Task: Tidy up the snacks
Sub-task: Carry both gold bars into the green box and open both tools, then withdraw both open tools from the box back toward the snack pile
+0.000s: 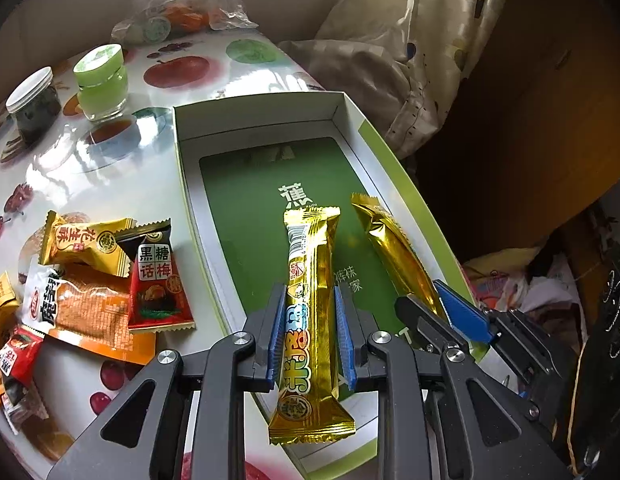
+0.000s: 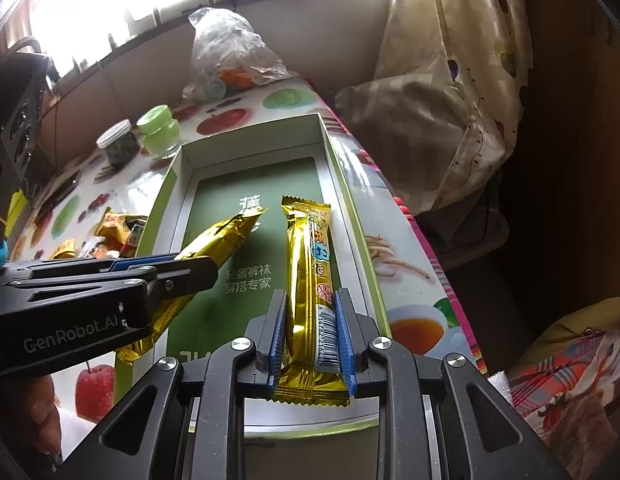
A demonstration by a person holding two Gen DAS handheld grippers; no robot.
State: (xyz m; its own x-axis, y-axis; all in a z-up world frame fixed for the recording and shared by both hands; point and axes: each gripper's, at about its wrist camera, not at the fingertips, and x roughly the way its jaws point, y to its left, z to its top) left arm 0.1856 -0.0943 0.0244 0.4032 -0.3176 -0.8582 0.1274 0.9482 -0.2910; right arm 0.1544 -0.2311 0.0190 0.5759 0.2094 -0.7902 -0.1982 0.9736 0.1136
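Two gold foil snack bars are over the open white and green box [image 1: 253, 101] [image 2: 249, 130]. My left gripper [image 1: 310, 292] [image 2: 213, 268] is shut on the left gold bar [image 1: 310, 264] [image 2: 225, 232], whose far end dips toward the box's green floor. My right gripper [image 2: 310, 294] [image 1: 424, 294] is shut on the right gold bar [image 2: 310, 248] [image 1: 390, 240], which runs along the box's right wall. The blue pads touch both wrappers' sides. The two bars lie roughly side by side, apart.
Loose snack packets lie on the fruit-print table left of the box: a yellow one [image 1: 85, 244], a red and black one [image 1: 157, 276], an orange pack [image 1: 89, 308]. A green jar [image 1: 101, 80], a dark jar [image 1: 33, 104] and a plastic bag [image 1: 185, 0] stand behind. The table edge runs just right of the box.
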